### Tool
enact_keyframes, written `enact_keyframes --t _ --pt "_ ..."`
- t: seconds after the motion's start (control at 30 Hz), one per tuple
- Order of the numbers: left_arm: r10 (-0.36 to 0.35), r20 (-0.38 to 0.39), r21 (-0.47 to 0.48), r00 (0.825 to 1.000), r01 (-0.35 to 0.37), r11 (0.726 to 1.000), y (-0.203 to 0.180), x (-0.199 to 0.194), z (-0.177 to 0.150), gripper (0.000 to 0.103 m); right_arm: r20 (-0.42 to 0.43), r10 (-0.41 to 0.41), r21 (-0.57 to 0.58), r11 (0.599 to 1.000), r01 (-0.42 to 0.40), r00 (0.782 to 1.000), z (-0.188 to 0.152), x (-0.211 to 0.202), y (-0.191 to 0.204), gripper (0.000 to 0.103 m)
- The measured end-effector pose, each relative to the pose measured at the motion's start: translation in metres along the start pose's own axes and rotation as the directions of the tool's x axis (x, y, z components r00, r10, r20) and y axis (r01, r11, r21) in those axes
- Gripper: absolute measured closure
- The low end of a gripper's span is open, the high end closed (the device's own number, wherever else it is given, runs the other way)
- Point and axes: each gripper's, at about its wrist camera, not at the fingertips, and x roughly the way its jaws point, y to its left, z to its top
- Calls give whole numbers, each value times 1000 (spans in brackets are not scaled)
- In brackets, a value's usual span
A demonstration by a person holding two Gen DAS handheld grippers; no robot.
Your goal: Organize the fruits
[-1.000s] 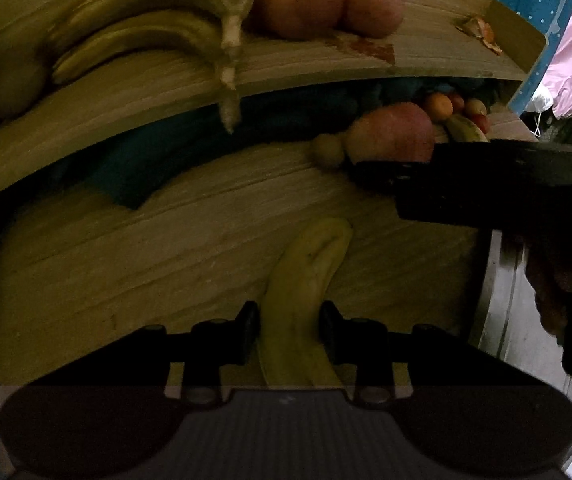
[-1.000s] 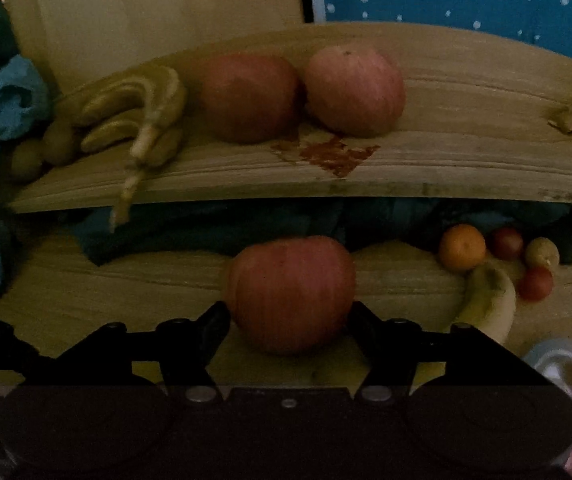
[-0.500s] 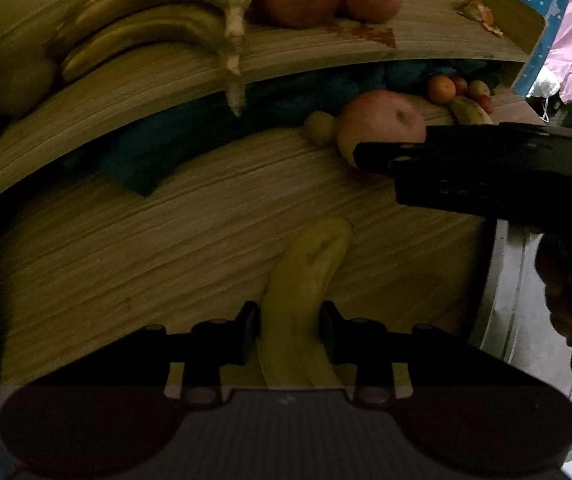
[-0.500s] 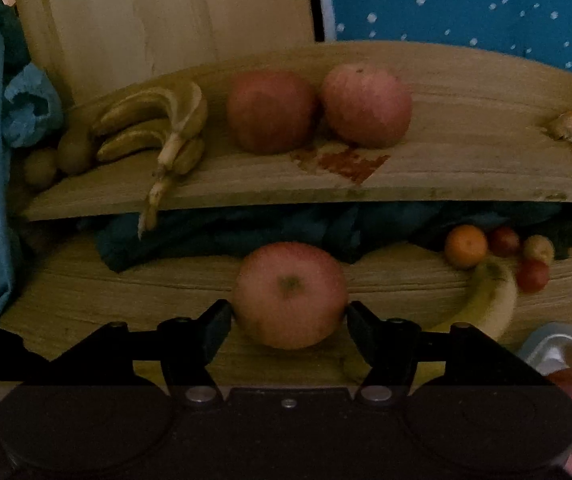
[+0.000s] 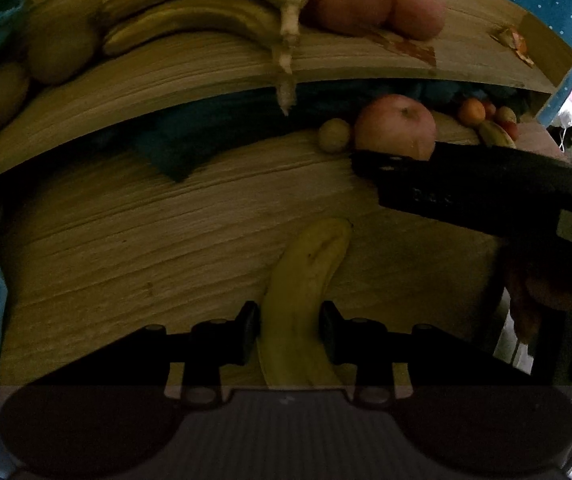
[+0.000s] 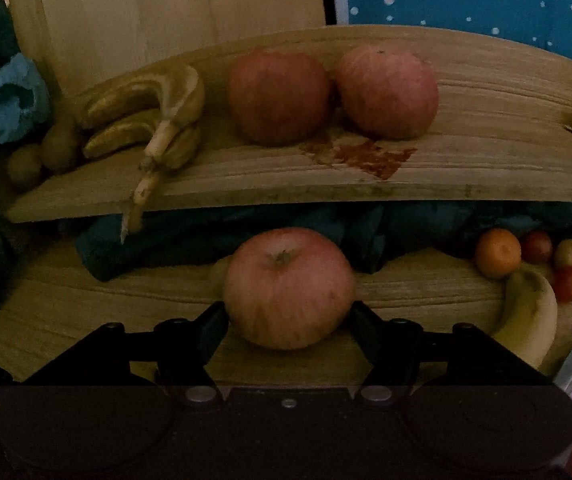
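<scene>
The apple (image 6: 288, 288) has tilted stem-up in the right claw (image 6: 288, 330); the left claw (image 5: 289, 332) clamps a banana (image 5: 306, 304), both bound shelfward.

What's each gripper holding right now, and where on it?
Left gripper clamps a banana near its lower end. Right gripper grips an apple across its lower sides.
</scene>
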Motion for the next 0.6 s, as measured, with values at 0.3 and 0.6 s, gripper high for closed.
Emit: enact_keyframes --t 0.3,0.6 --pt "-3 -1 -8 1000 3 1000 5 -2 1 66 60 6 -3 1000 -6 998 -4 -17 2 37" --pt "0 2 -35 1000 0 999 7 -3 1 66 21 15 -50 999 -14 1000 9 8 10 31"
